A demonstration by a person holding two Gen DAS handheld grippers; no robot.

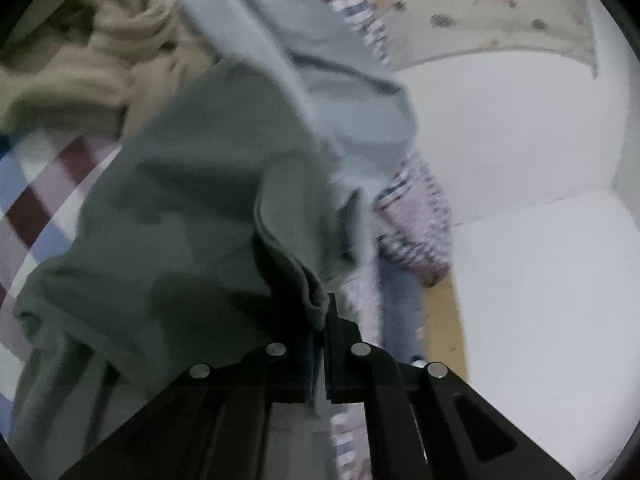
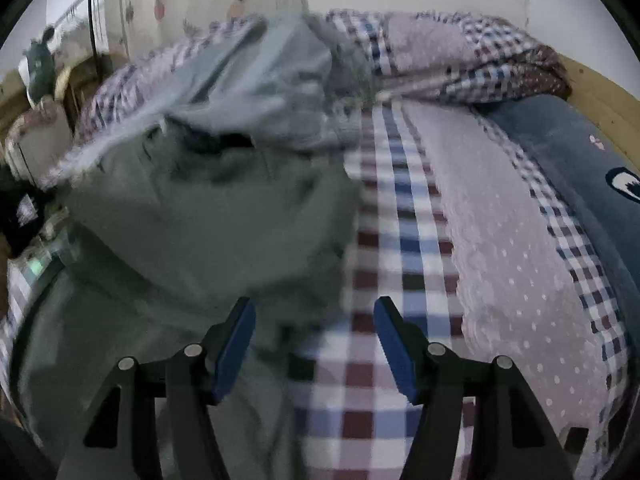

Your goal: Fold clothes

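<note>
A grey-green garment (image 1: 180,208) fills the left wrist view, lifted and blurred. My left gripper (image 1: 320,312) is shut on a folded edge of it. A light grey-blue piece of cloth (image 1: 352,100) hangs beyond it. In the right wrist view the same grey-green garment (image 2: 208,232) lies bunched on the checked bedsheet (image 2: 400,248), with the light grey-blue cloth (image 2: 256,76) behind it. My right gripper (image 2: 314,320) stands open just above the garment's right edge, with nothing between its blue pads (image 2: 236,344).
A beige garment (image 1: 100,52) lies at the upper left. A rolled checked quilt (image 2: 460,56) sits at the far end of the bed, a dark blue pillow (image 2: 568,152) at the right by the wooden bed frame (image 2: 600,92). White wall (image 1: 520,128) is to the right.
</note>
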